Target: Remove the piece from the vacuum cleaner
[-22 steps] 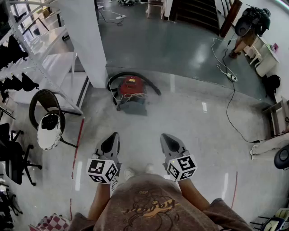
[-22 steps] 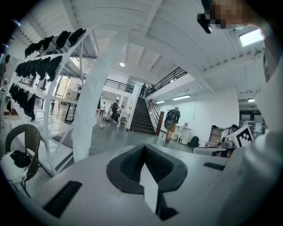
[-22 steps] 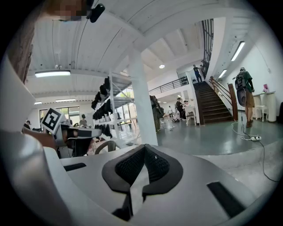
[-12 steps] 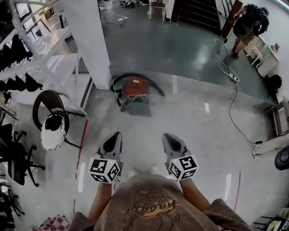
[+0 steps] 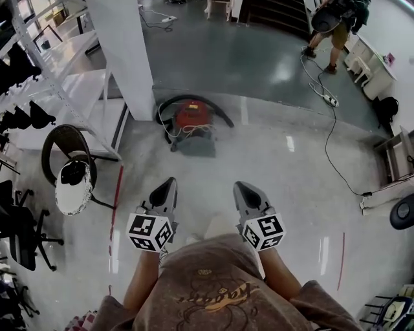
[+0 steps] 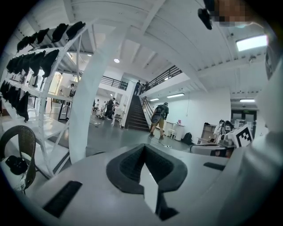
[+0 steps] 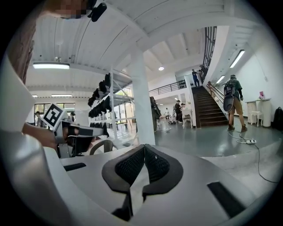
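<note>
Red and grey, the vacuum cleaner [image 5: 192, 123] sits on the glossy floor [image 5: 291, 194] at the foot of a white pillar [image 5: 123, 58], its black hose [image 5: 223, 119] arcing round it and a pale cord looped on top. It lies well ahead of both grippers, untouched. The left gripper [image 5: 168, 184] and right gripper [image 5: 240, 187] are held side by side, tilted slightly downward, each with its jaws pressed together on nothing. A round-backed chair [image 5: 65, 152] stands at the left beside white shelving [image 5: 58, 90]; another person [image 5: 333, 19] is far off near the staircase [image 6: 135, 117].
</note>
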A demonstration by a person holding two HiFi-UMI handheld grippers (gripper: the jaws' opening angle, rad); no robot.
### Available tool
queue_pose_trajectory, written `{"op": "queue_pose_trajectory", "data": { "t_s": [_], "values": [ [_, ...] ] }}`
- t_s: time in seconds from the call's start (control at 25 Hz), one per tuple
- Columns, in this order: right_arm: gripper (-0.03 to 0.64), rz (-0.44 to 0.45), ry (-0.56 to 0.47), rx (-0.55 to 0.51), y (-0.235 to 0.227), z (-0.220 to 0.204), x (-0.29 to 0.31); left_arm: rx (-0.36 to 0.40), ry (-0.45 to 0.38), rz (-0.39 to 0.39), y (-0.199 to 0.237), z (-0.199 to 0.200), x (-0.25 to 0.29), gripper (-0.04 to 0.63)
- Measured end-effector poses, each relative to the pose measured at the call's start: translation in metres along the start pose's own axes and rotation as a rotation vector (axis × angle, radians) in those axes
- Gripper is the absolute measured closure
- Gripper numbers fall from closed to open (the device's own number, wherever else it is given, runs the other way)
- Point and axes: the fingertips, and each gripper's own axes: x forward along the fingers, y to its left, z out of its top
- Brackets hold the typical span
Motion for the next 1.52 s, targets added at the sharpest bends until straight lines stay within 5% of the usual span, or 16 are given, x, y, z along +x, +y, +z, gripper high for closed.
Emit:
{"op": "queue_pose_trajectory", "data": {
  "t_s": [0.6,1.52],
  "values": [
    [0.617,-0.019,0.019,0.028,-0.011,0.001,0.062,-0.058,-0.006,-0.020,0.051,0.004,0.035,0.594],
    [0.617,0.095,0.045,0.054,-0.147,0.056,0.246,-0.042,-0.005,0.015,0.117,0.090,0.248,0.594]
  ]
}}
